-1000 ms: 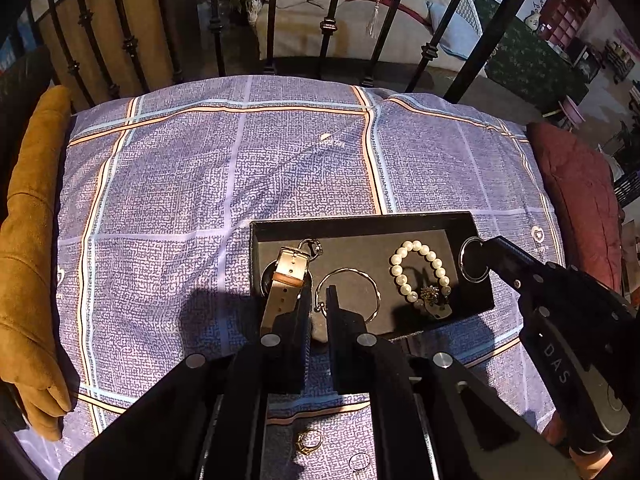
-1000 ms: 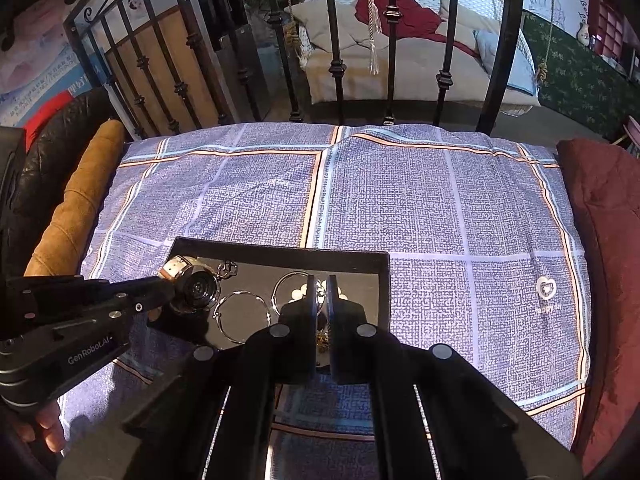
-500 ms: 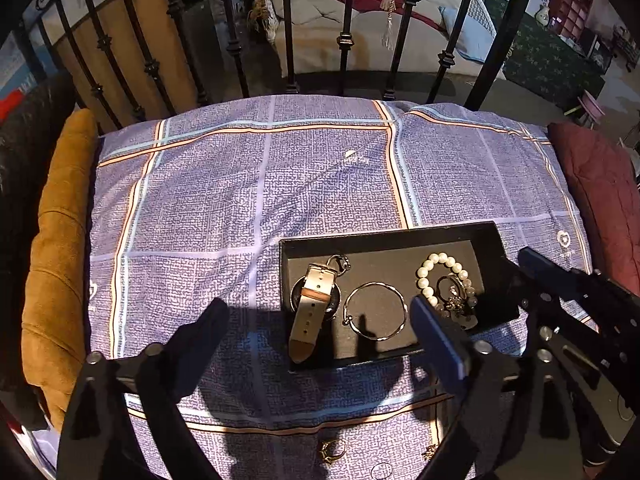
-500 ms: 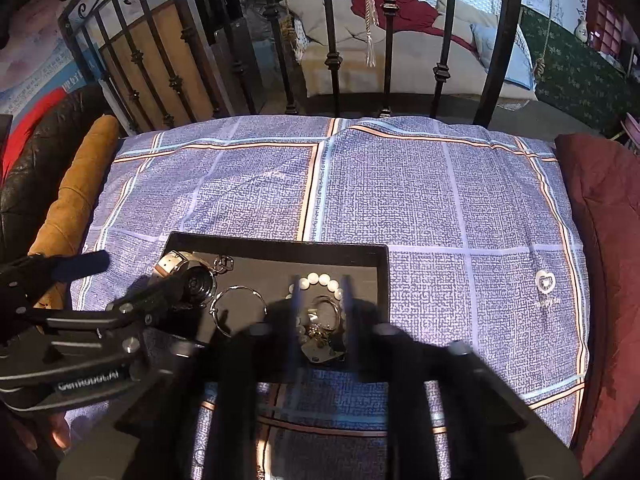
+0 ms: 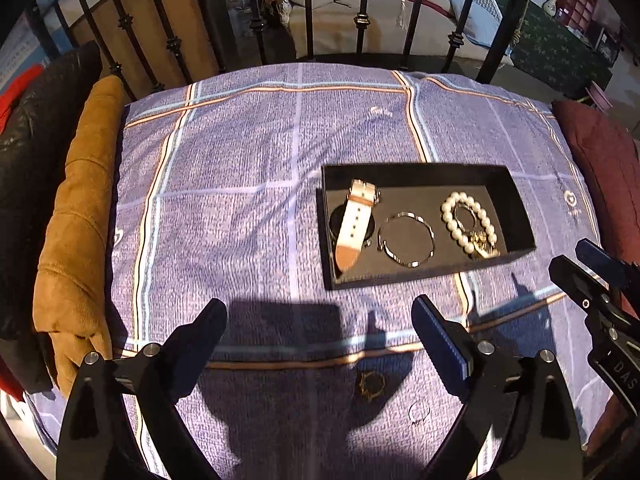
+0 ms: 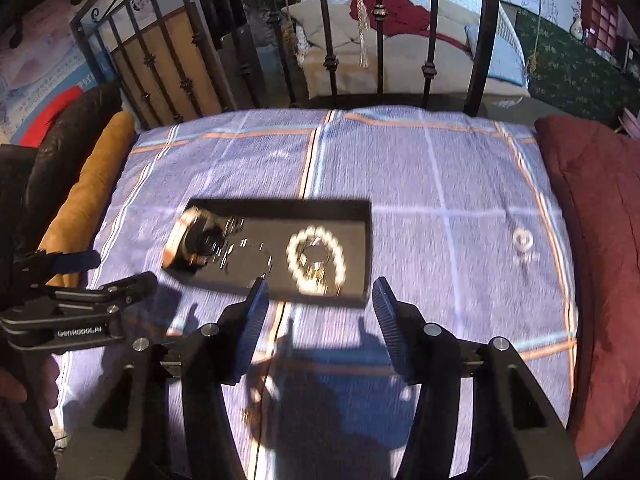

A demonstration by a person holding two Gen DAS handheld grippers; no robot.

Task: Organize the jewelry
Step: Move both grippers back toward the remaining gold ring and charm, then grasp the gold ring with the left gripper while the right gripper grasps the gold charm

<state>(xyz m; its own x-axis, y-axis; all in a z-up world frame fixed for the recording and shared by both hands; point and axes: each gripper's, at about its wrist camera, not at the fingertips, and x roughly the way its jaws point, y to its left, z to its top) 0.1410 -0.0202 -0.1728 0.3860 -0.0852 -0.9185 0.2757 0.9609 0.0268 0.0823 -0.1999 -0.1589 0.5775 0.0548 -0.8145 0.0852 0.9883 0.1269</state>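
Nearest, at the bed's near edge: left gripper (image 5: 320,332), jaws spread wide with nothing between them, having just been opening. On the purple checked bedspread (image 5: 240,200) just ahead of and below its right finger lie two loose pieces: a small gold ornament (image 5: 371,385) and, just right of it and nearer, a thin ring (image 5: 419,411). Both sit in the gripper's shadow, slightly right of its centre line and closer to the near edge than the tray. They are too small to read a long axis.

Right gripper (image 6: 318,312): jaws about half apart, also just been opening, nothing held. In its own view something gold glints on the bedspread low between its fingers, too blurred to name. In the left view it enters from the right, near the tray's right end.

Farther, mid-bed toward the right: black tray (image 5: 516,208), long axis running left to right across the bed. Inside, left to right: watch (image 5: 354,228) with pale strap, long axis pointing near to far; thin bangle (image 5: 406,240); pearl bracelet (image 5: 466,222) with a gold cluster at its near end.

Judgement: the loose pieces still need to go into the tray. The left gripper looks nearer to them; it would have to drop down and slightly right, then carry away from the near edge.
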